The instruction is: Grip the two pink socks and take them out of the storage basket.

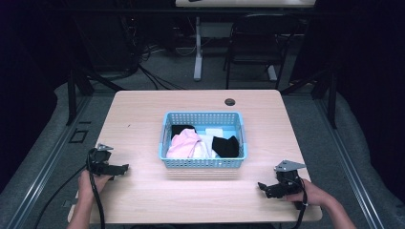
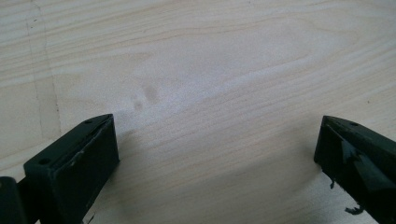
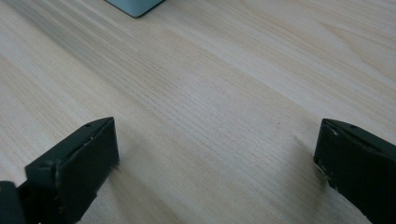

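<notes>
Basket (image 1: 203, 162) with clothes (image 1: 187, 144) untouched at counter (image 1: 143, 119) middle; my left tongs (image 1: 122, 168) and right tongs (image 1: 262, 187) both wide open, empty. Next probably reach in.

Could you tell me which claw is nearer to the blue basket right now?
Roughly equal; the right claw looks marginally nearer. It rests past the basket's front right corner, the left claw off its front left corner. Both are open, touching nothing.
</notes>
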{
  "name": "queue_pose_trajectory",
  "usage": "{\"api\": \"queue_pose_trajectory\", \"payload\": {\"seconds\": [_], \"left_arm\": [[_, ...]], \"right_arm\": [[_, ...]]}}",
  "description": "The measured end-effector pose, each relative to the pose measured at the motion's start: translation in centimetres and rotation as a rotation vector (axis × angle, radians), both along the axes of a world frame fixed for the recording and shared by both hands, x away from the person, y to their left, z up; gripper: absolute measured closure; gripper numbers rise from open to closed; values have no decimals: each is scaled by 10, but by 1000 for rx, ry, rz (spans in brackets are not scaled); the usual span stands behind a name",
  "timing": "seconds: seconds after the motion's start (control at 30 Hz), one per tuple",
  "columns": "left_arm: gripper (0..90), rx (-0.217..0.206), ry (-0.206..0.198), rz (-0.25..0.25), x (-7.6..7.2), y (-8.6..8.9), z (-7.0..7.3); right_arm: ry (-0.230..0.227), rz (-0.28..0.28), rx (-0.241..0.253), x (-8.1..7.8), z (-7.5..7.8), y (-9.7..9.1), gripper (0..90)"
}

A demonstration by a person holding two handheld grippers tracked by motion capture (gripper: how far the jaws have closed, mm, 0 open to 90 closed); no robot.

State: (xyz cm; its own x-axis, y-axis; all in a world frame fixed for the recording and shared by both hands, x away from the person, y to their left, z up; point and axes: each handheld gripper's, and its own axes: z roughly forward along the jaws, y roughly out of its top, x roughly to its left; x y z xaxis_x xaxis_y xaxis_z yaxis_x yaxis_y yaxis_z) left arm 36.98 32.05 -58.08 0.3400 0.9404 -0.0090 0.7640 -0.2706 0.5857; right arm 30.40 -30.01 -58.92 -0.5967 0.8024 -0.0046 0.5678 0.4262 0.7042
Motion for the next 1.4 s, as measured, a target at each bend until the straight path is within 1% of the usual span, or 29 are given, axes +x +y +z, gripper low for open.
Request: {"api": "queue_pose_trajectory", "payload": {"seconds": [0.23, 0.33, 0.43, 0.47, 0.53, 0.6, 0.7, 0.77, 0.8, 0.83, 0.9, 0.93, 1.0, 1.03, 1.07, 1.1, 1.17, 1.23, 1.27, 1.3, 1.33, 1.37, 1.4], "left_arm": [[0, 5, 2, 1, 1, 0, 0], [0, 7, 8, -9, 2, 1, 1], [2, -17, 7, 0, 2, 2, 2], [2, -22, 10, -1, 2, 3, 3], [2, -33, 1, 11, 1, 5, 6], [2, -35, -10, 11, 0, 5, 10], [3, -33, -9, -2, 0, 3, 18], [3, -39, -9, -2, 1, 2, 19], [3, -51, -5, -7, 1, 0, 23], [3, -54, -11, -16, 0, -3, 28], [3, -55, -12, -21, -1, -4, 31], [2, -77, -19, -28, -1, -6, 38], [2, -84, -25, -38, -2, -8, 44], [2, -84, -25, -38, -2, -8, 44], [2, -94, -26, -46, -2, -10, 49], [3, -101, -37, -53, -2, -13, 54], [3, -103, -42, -67, -3, -17, 60], [3, -102, -46, -73, -3, -18, 62], [3, -109, -61, -84, -3, -24, 70], [3, -109, -61, -84, -3, -24, 70], [3, -119, -71, -97, -3, -29, 77], [2, -119, -71, -97, -3, -29, 77], [3, -122, -85, -118, -2, -36, 84]], "right_arm": [[0, 1, -2, 0, 0, 0, 0], [0, 0, 0, 0, 0, 0, 0], [0, 0, 0, 0, 0, 0, 0], [0, 0, 0, 0, 0, 0, 0], [0, 1, -2, 0, 0, 0, 0], [1, 1, -2, 0, 0, 0, 0], [0, 0, 1, 0, 0, 0, 0], [0, 2, -1, 0, 0, 0, 0], [0, 2, -2, 0, 0, 0, 0], [1, 1, -2, 0, 0, 0, 0], [-1, 2, -1, 0, 0, 0, 0], [-1, 2, -2, 0, 0, 0, 0], [0, 2, -1, 0, 0, 0, 0], [0, 2, -1, 0, 0, 0, 0], [0, 0, 0, 0, 0, 0, 0], [1, 1, -2, 0, 0, 0, 0], [0, 1, -2, 0, 0, 0, 0], [1, 1, -2, 0, 0, 0, 0], [0, 2, -2, 0, 0, 0, 0], [1, 1, -2, 0, 0, 0, 0], [0, 1, -2, 0, 0, 0, 0], [0, 1, -2, 0, 0, 0, 0], [-1, 2, -2, 0, 0, 0, 0]]}}
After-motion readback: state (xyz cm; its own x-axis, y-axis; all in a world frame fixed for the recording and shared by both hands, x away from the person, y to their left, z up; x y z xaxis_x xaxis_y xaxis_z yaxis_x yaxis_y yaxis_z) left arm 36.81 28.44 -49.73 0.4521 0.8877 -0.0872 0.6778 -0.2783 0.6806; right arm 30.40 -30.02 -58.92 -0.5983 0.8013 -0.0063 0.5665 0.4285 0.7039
